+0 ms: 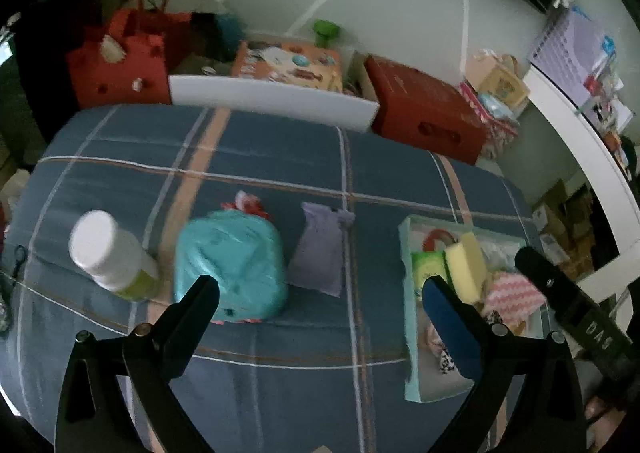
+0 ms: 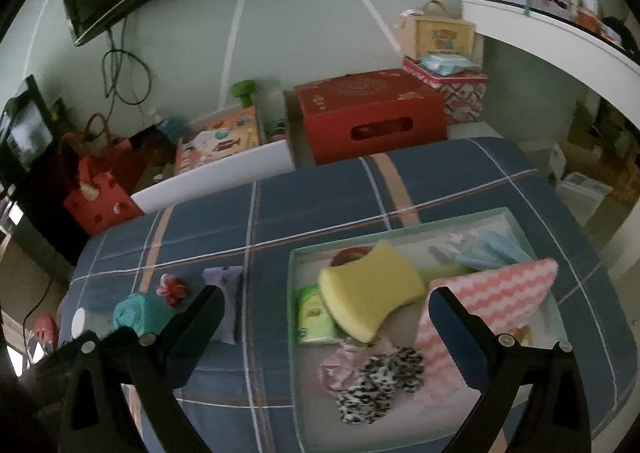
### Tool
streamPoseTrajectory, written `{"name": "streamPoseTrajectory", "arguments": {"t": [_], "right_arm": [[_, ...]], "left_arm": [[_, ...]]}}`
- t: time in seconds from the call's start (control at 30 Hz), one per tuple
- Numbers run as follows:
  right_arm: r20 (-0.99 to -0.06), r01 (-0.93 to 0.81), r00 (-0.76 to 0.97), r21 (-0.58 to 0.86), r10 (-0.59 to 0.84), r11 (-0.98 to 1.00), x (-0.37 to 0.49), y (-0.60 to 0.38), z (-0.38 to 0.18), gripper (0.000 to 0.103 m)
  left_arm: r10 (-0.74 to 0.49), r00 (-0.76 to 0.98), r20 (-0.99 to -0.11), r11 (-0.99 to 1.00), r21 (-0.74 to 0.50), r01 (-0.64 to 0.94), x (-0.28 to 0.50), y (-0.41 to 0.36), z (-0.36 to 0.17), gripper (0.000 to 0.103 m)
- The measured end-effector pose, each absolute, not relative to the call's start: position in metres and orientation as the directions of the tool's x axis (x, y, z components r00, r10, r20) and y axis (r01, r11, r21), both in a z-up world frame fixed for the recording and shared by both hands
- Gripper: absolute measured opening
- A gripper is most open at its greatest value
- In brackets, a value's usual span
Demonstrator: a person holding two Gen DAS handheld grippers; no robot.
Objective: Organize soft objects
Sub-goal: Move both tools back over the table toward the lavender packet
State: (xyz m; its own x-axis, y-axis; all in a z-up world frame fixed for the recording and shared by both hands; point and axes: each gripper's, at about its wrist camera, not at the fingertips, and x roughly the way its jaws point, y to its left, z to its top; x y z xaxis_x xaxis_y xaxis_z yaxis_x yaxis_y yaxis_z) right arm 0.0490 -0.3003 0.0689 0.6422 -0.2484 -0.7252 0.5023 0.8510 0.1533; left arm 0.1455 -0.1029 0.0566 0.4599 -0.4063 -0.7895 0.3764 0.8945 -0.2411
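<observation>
Cluttered bedroom, bed with a blue plaid cover [image 1: 280,157] as the work surface, red boxes and toy stuff stacked against the wall behind. Shallow pale-green tray [image 2: 294,293] sits on the right part of the bed, already holding a yellow sponge [image 2: 368,291], pink zigzag cloth [image 2: 500,293], green packet [image 2: 314,313], leopard-print scrunchie [image 2: 380,377] and a pink one just beside it. Still loose on the cover, well left of the tray: teal plush bundle [image 1: 230,265], lilac pouch [image 1: 320,249] just beside it, small red-white fluffy bit [image 1: 248,205] behind the teal one, plus a white-capped bottle [image 1: 108,253] leaning at far left (hard, probably not part of the sort). Left gripper [image 1: 320,293] fingers spread wide, nothing between them, hovering above the teal plush and pouch. Right gripper [image 2: 326,313] also wide open, empty, over the tray. Teal plush looks light, squashy, a bit shiny so maybe slippery; best pinched across its middle bulk so it compresses into the pads. Lilac pouch is flat, limp fabric, grab by the gathered top edge
</observation>
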Motion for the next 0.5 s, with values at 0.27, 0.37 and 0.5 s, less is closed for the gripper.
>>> {"name": "streamPoseTrajectory", "arguments": {"t": [0.27,0.37,0.5], "right_arm": [[-0.739,0.451,0.637,0.127,-0.219,0.884,0.067,-0.278,0.065,0.103],[-0.748,0.428,0.633,0.125,-0.198,0.895,0.078,-0.270,0.060,0.103],[-0.769,0.391,0.622,0.146,-0.145,0.909,0.099,-0.258,0.049,0.103]], "left_arm": [[-0.367,0.510,-0.778,0.926,-0.257,0.275,0.164,-0.050,0.064,0.101],[-0.301,0.545,-0.782,0.953,-0.229,0.197,0.171,-0.024,0.063,0.101],[-0.251,0.554,-0.794,0.967,-0.234,0.103,0.184,0.008,0.056,0.101]]}}
